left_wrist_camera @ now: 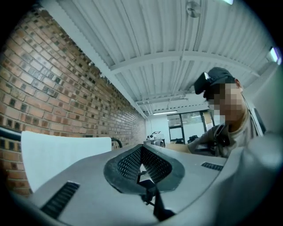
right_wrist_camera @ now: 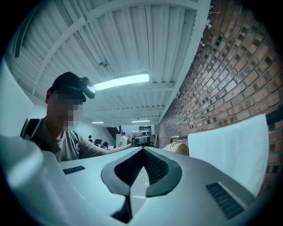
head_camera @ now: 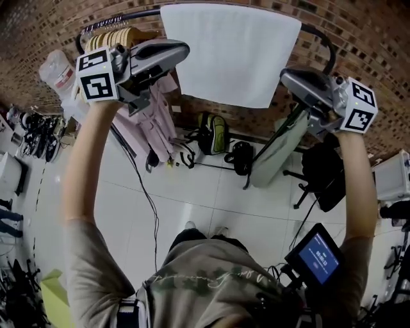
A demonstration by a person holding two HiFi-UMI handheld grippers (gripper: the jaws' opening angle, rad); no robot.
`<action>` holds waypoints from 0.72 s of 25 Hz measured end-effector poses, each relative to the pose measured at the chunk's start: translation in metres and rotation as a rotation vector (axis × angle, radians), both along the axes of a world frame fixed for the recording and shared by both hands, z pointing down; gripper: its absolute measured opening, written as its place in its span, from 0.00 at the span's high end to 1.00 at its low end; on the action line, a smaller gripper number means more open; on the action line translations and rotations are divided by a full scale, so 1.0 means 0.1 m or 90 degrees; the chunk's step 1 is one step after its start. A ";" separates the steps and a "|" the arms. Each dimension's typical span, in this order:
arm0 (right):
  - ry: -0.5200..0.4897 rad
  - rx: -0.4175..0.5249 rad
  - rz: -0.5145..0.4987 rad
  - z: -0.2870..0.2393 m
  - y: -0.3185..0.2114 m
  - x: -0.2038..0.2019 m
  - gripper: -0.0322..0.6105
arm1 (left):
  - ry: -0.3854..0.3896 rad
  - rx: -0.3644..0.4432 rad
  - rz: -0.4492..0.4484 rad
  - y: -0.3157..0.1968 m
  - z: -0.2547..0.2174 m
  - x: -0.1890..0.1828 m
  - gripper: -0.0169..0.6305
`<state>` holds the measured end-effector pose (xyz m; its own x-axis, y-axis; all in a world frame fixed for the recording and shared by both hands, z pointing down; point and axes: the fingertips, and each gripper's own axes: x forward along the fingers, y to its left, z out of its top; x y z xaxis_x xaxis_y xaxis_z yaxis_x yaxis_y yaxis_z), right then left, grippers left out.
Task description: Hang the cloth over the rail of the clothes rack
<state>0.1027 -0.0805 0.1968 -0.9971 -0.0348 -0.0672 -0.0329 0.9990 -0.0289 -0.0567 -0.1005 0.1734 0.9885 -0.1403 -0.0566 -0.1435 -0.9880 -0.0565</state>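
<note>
Head view: the cloth (head_camera: pixel 230 54) hangs over the rail (head_camera: pixel 320 37).
The left claw (head_camera: pixel 183 49) and right claw (head_camera: pixel 285 76) are both clenched, holding nothing; one is near each side of the cloth.

Wooden hangers (head_camera: pixel 114 37) crowd the rail (head_camera: pixel 144 13) left of the cloth (head_camera: pixel 230 54).

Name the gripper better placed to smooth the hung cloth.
Left, probably: in the head view the left gripper, shut, overlaps the cloth's edge near the top; the right gripper sits lower beside it.
</note>
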 end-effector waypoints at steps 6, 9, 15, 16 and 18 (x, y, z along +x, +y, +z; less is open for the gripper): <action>0.009 0.007 -0.032 0.51 0.59 -0.23 0.94 | 0.011 0.009 0.054 0.79 0.54 0.02 0.97; 0.024 -0.003 -0.039 0.78 0.83 -0.45 0.94 | 0.033 -0.009 0.084 1.06 0.77 0.07 0.97; 0.076 -0.012 -0.051 1.24 1.17 -0.83 0.94 | 0.002 -0.031 0.080 1.28 1.38 0.11 0.97; 0.071 -0.015 -0.056 1.29 1.19 -0.86 0.94 | -0.002 -0.033 0.077 1.29 1.46 0.10 0.97; 0.052 -0.018 -0.059 1.36 1.21 -0.90 0.94 | -0.003 -0.049 0.077 1.28 1.56 0.08 0.97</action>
<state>0.0129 0.0409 0.3324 -0.9982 0.0577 0.0138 0.0568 0.9967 -0.0573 -0.0483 0.0275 0.3292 0.9987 -0.0237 -0.0460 -0.0228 -0.9995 0.0205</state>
